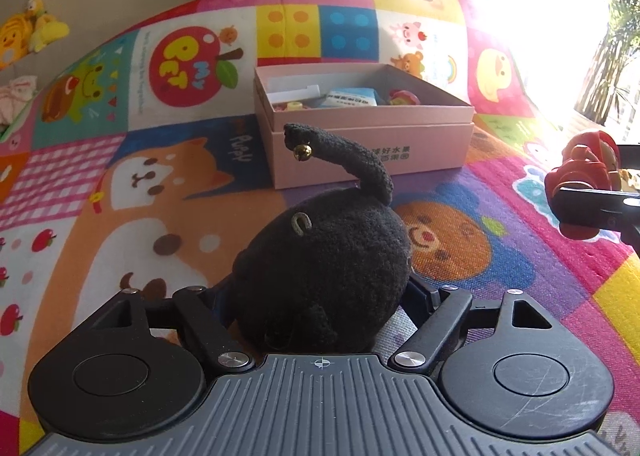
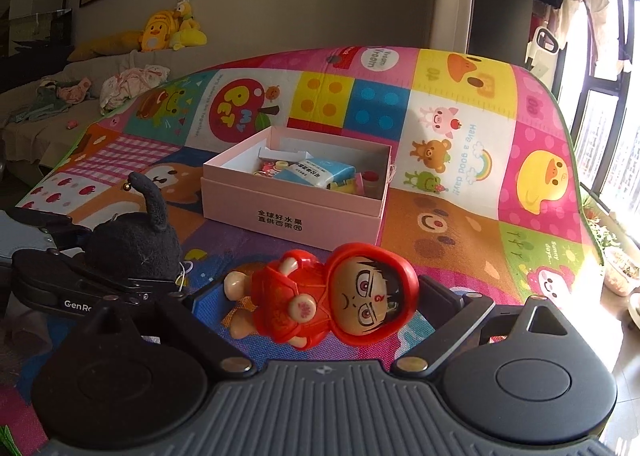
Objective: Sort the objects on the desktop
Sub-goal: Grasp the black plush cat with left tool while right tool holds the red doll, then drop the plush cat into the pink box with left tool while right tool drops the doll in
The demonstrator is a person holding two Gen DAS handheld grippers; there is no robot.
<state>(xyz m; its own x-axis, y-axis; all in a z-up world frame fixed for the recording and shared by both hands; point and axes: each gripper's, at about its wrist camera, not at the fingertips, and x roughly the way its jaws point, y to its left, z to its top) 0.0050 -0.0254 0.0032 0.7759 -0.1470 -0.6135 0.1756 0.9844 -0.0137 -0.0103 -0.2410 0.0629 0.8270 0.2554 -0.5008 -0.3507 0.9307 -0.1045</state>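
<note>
Two hand-held grippers, each grasping one toy above the patterned play mat (image 2: 460, 240): the left hand-held gripper (image 1: 320, 288) is clamped on one black plush cat (image 1: 320, 264) with a small bell at its upright tail, and the right hand-held gripper (image 2: 320, 296) pinches one red hooded figurine (image 2: 320, 296) lying crosswise between its fingers, both just short of the single open pink box (image 2: 296, 216), which already holds several small items. Likely risks: the top-heavy figurine may pivot in the narrow grip, the cat's tail may catch the box wall, or the converging grippers may collide.
</note>
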